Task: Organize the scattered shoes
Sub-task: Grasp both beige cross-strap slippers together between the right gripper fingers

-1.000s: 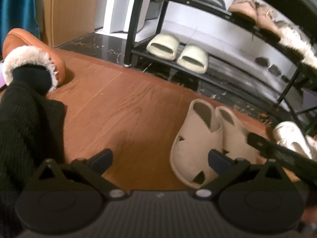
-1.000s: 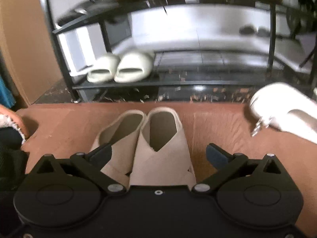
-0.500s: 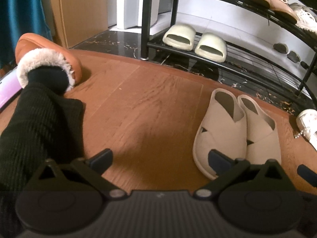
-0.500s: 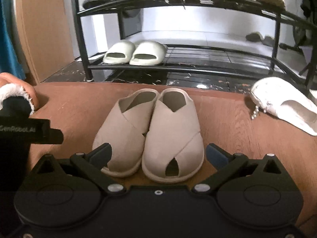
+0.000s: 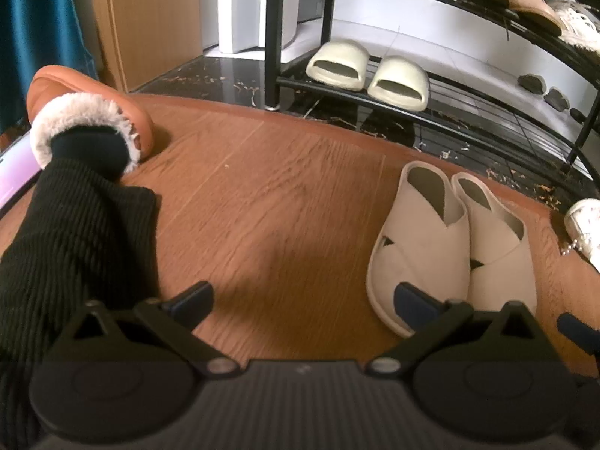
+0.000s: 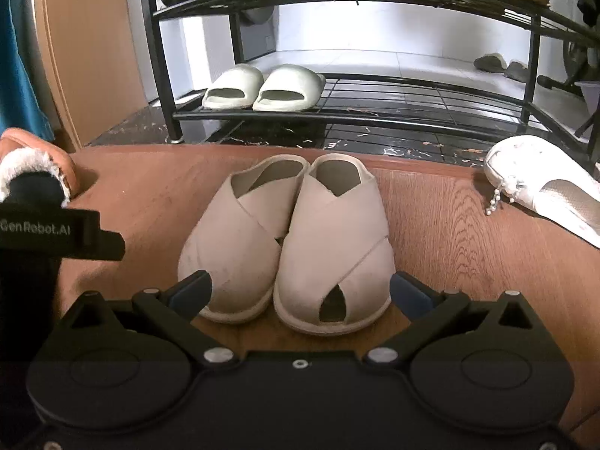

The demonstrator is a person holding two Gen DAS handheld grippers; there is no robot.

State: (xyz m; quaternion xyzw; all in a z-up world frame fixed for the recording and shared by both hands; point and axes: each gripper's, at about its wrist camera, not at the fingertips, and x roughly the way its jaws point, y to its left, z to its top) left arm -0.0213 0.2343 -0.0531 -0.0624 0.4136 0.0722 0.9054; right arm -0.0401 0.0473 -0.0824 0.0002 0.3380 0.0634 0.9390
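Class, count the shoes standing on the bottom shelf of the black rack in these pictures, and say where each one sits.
2: both pale green slides, side by side at the shelf's left end, the left slide nearest the rack post and the right slide beside it. The shelf's far right end is cut off.

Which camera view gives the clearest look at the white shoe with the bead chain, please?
The right wrist view: the white shoe shows its toe, opening and bead chain. The left wrist view catches only its toe and chain at the frame's right edge.

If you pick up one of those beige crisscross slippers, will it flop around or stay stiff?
The beige crisscross slippers would probably bend a bit: the crossed straps look like soft fabric. The thick pale sole likely keeps some shape. Open-backed and low, each seems light and unlikely to roll. The right gripper has its jaws open around the toes.
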